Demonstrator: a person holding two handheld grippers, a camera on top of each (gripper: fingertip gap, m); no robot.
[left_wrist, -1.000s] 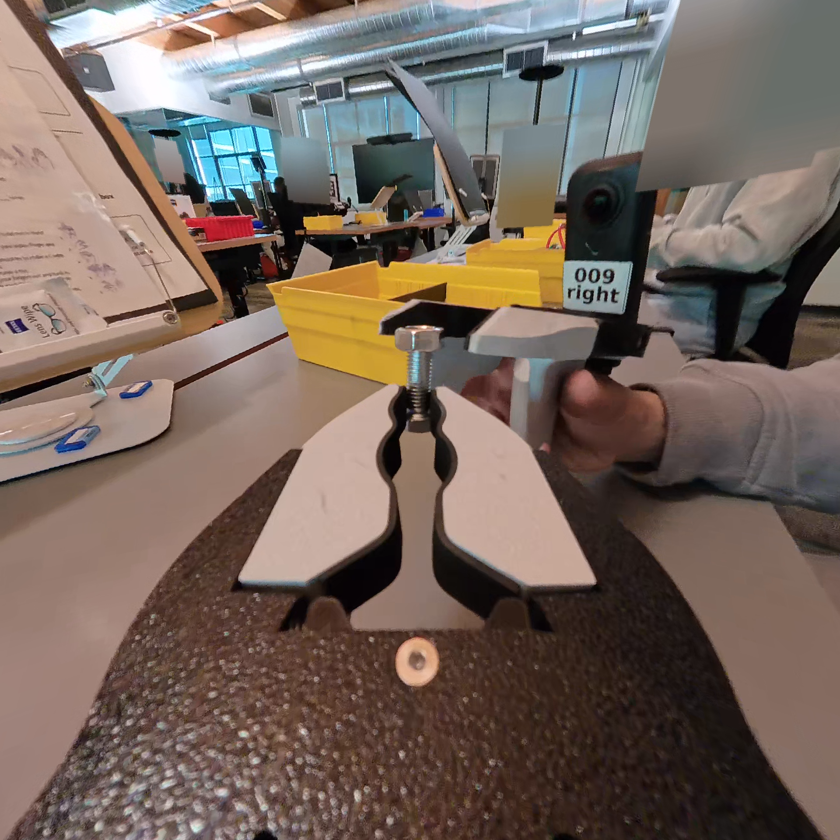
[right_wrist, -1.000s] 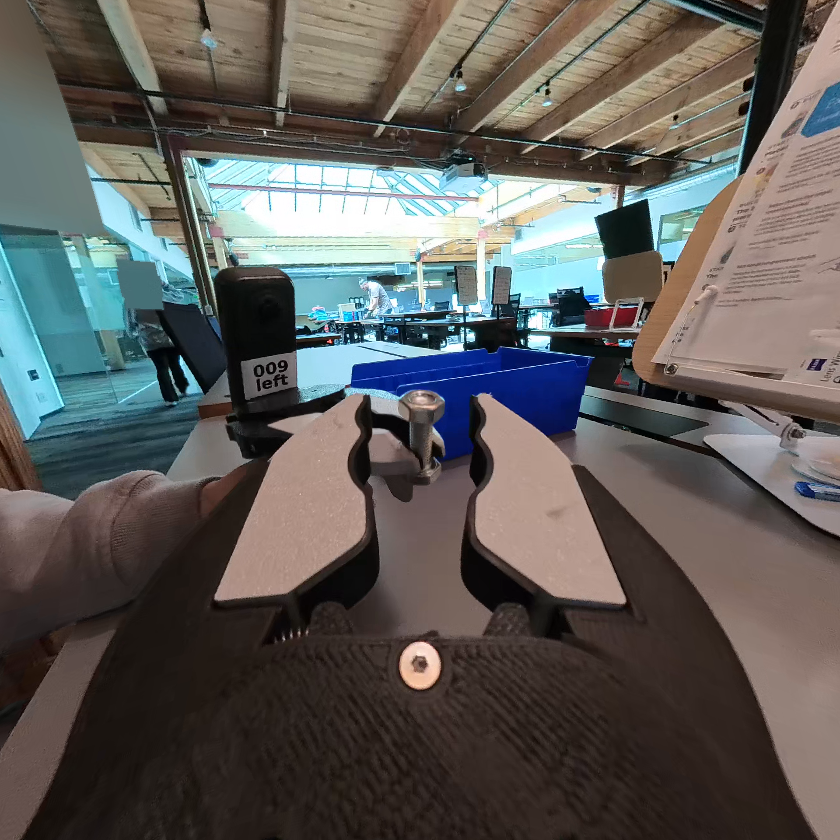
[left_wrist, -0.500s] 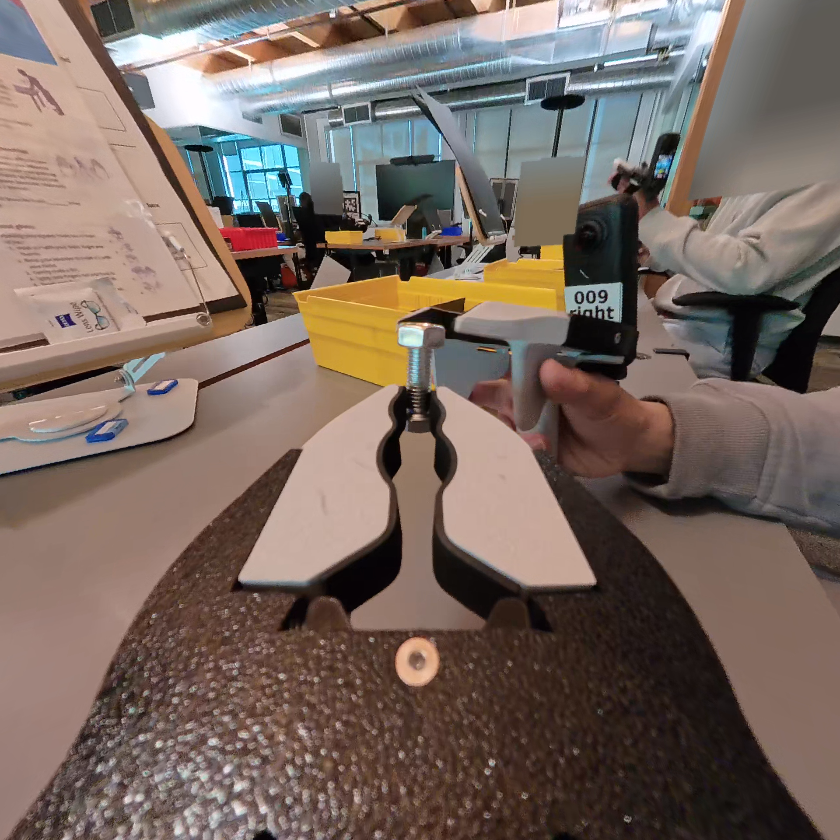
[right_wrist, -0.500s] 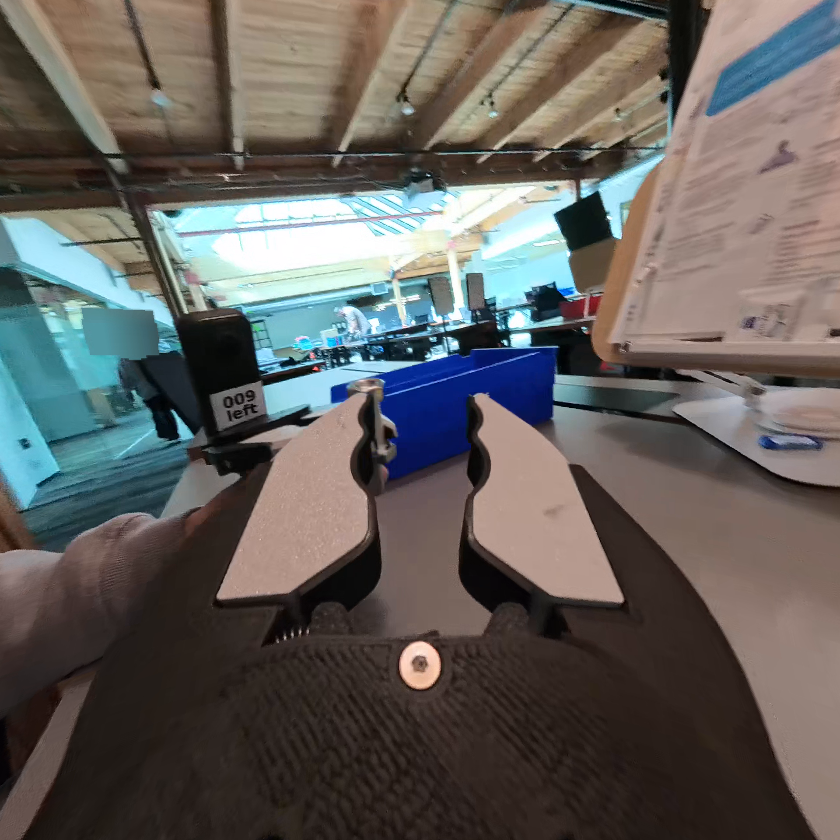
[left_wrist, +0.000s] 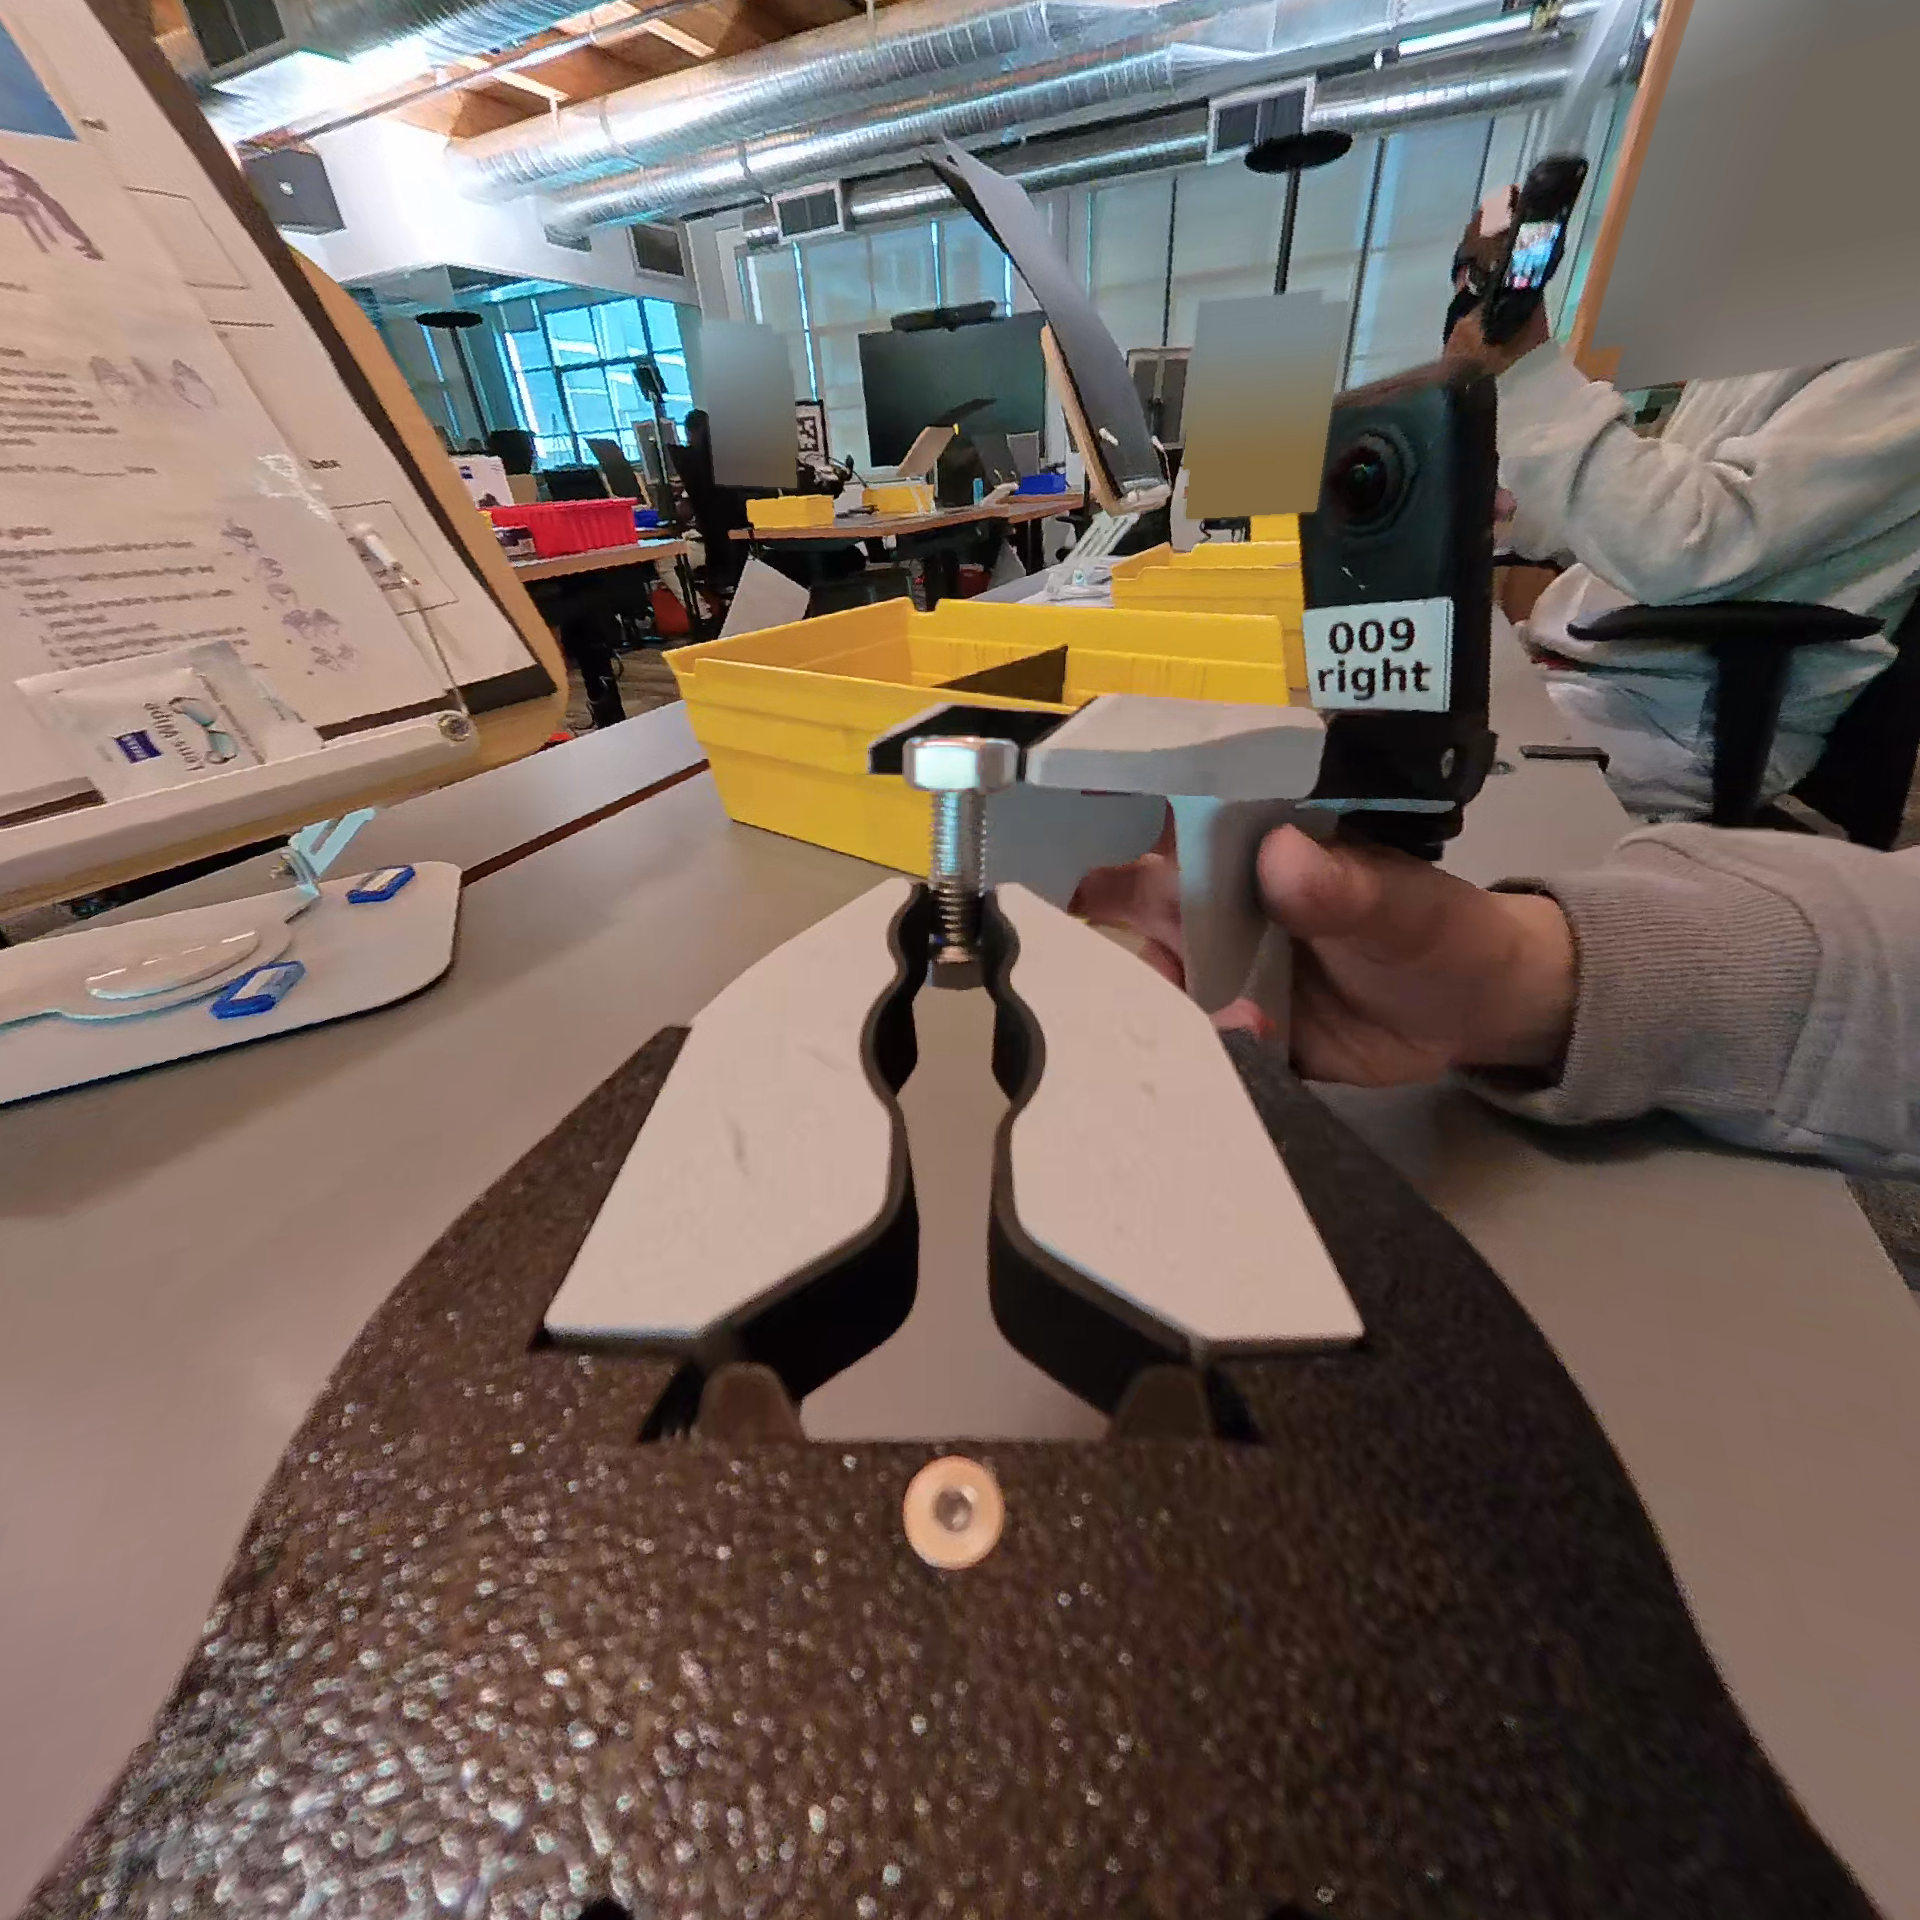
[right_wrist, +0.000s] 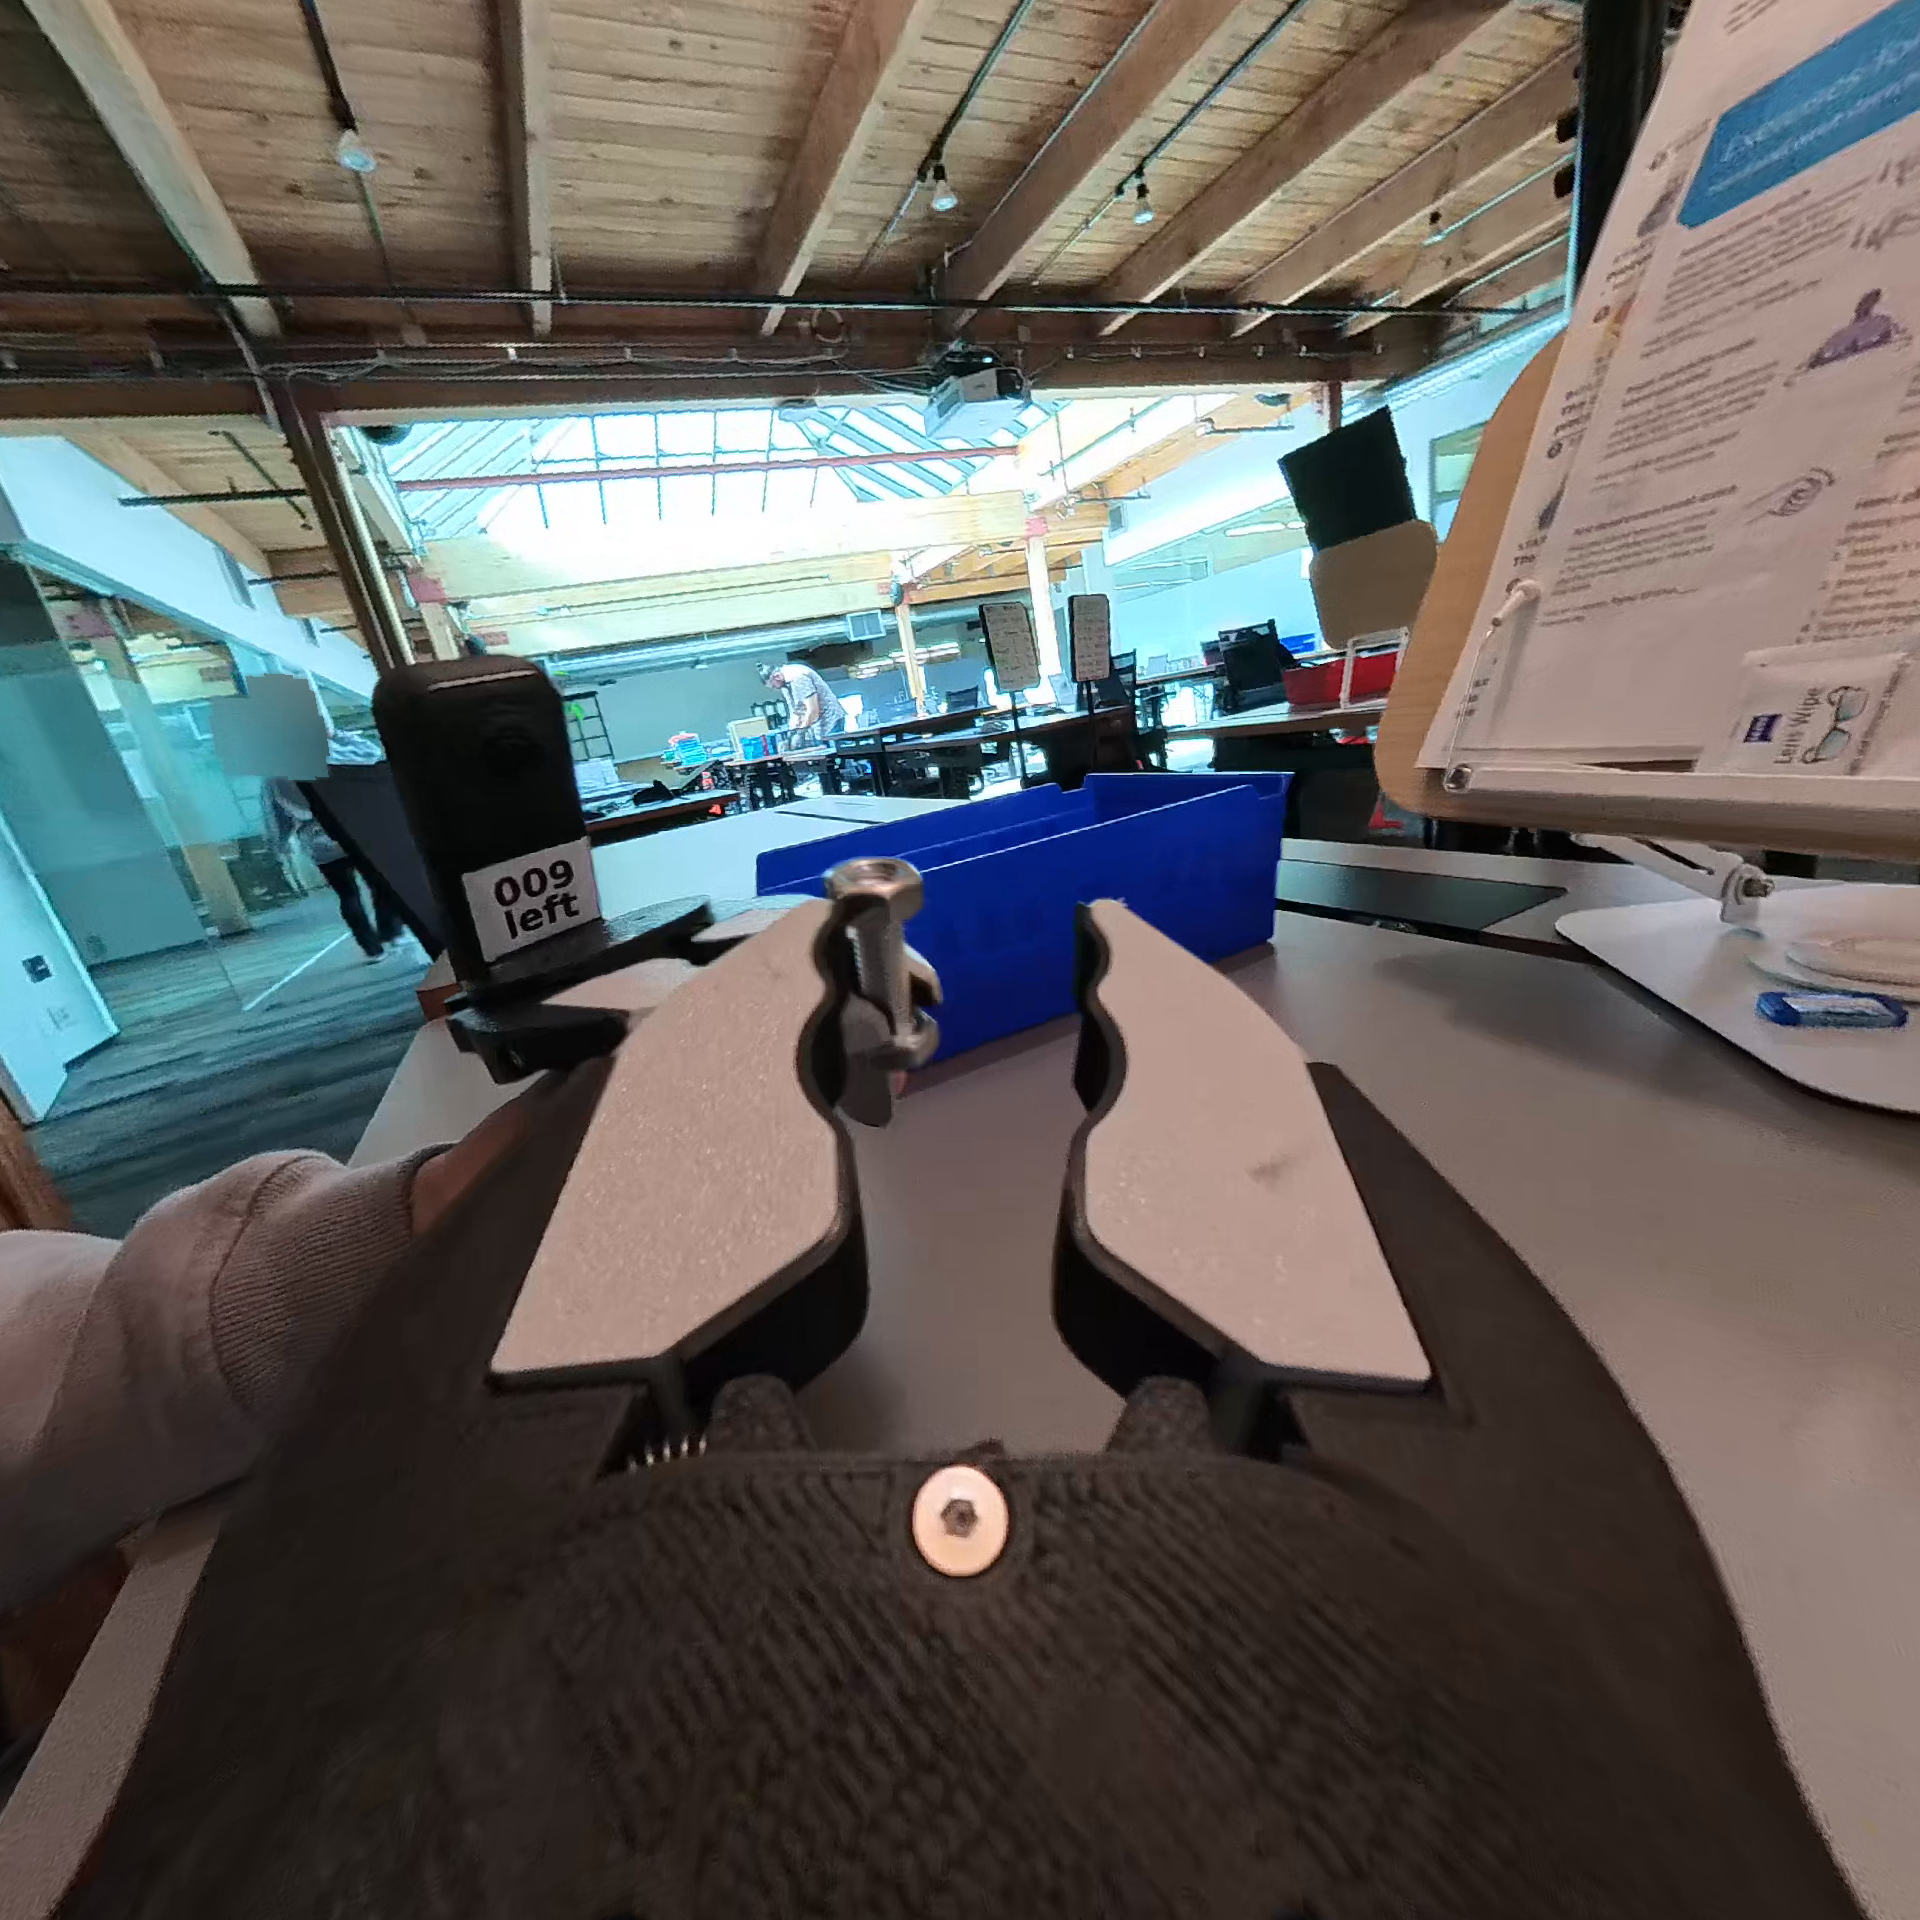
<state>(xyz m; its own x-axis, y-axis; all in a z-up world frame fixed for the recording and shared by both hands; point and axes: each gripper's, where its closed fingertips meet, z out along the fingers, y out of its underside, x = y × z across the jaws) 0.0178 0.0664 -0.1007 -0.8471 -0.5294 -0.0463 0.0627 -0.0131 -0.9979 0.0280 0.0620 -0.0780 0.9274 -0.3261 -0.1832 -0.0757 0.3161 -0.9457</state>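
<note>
Carrying, on a grey bench (left_wrist: 582, 1049): a yellow bin (left_wrist: 831, 727) sitting at twelve o'clock in the left wrist view, a white stand base (left_wrist: 343, 945) lying at ten; a blue bin (right_wrist: 1122, 894) sitting at twelve in the right wrist view.

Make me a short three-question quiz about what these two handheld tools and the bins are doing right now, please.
1. True or false: the left gripper clamps the bolt by its threaded shank, head up.
2. Which bin stands beyond the right gripper? A) the blue bin B) a green bin C) a red crate
3. Fill in: the right gripper's jaws stand ____, with nothing pressed between them.

Key: 1 true; 2 A; 3 open.
</note>
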